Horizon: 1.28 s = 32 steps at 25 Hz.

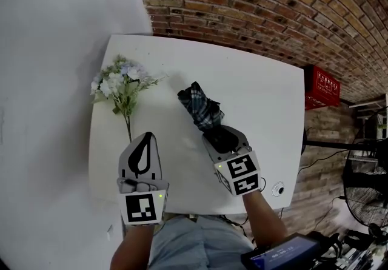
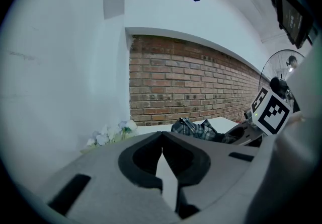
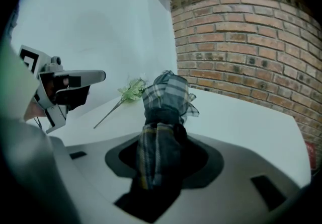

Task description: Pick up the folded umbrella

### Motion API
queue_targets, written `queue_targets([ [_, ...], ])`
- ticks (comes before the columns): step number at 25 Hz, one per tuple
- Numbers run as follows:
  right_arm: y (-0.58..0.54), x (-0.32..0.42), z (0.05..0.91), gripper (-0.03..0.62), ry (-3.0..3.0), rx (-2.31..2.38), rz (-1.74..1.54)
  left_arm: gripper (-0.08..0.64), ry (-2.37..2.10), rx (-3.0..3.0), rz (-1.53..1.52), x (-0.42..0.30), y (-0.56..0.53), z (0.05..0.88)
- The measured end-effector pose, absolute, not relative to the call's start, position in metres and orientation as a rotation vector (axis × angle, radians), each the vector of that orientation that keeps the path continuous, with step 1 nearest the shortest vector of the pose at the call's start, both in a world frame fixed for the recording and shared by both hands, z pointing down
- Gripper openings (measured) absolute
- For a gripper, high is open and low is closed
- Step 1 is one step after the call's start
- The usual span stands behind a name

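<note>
On the white desk [image 1: 260, 93], a single folded umbrella [image 1: 200, 108] in dark plaid cloth lies near the middle, with its near end inside the right tool [image 1: 221, 135]. The head view hides that grip behind the tool's body. The right gripper view shows it plainly: the plaid bundle fills the gap and both jaws are clamped on it. Whether the umbrella's far end touches the desk cannot be told. The left gripper view shows what the head view only hints at: the left tool [image 1: 147, 139] has its jaws closed tip to tip with nothing between them, above the desk's front left part. Only the head view takes in a red crate [image 1: 324, 87] and a fan [image 1: 364, 190] beyond the desk's right edge, and a small round white thing [image 1: 278, 189] near the front right corner. The desk's left edge runs along a white wall [image 1: 54, 50] and its back edge faces a brick wall [image 1: 273, 8]. Bare desk lies to the right of the umbrella and behind it. In all there are one umbrella, one bunch of flowers [image 1: 123, 84] near the left edge, and two tools.
</note>
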State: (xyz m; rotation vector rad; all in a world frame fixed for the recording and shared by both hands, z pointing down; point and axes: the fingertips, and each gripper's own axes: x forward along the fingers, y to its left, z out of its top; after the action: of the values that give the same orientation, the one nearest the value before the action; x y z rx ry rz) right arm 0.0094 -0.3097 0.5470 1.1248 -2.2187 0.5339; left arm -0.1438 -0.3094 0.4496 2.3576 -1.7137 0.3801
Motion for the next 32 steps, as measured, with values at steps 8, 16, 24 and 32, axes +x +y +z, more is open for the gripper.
queue_targets([
  [8,-0.31,0.012,0.514,0.184,-2.28,1.169,0.487,0.008,-1.729,2.372,0.382,-0.139,-0.299,0.437],
  [16,-0.304,0.017,0.489,0.184,-2.321,1.214,0.453,0.008,-1.74,2.41,0.362,-0.13,-0.288,0.42],
  [24,-0.294,0.026,0.465,0.186,-2.361,1.259,0.41,0.008,-1.754,2.442,0.347,-0.119,-0.273,0.403],
  [32,-0.282,0.039,0.433,0.186,-2.4,1.315,0.359,0.008,-1.768,2.483,0.328,-0.106,-0.259,0.38],
])
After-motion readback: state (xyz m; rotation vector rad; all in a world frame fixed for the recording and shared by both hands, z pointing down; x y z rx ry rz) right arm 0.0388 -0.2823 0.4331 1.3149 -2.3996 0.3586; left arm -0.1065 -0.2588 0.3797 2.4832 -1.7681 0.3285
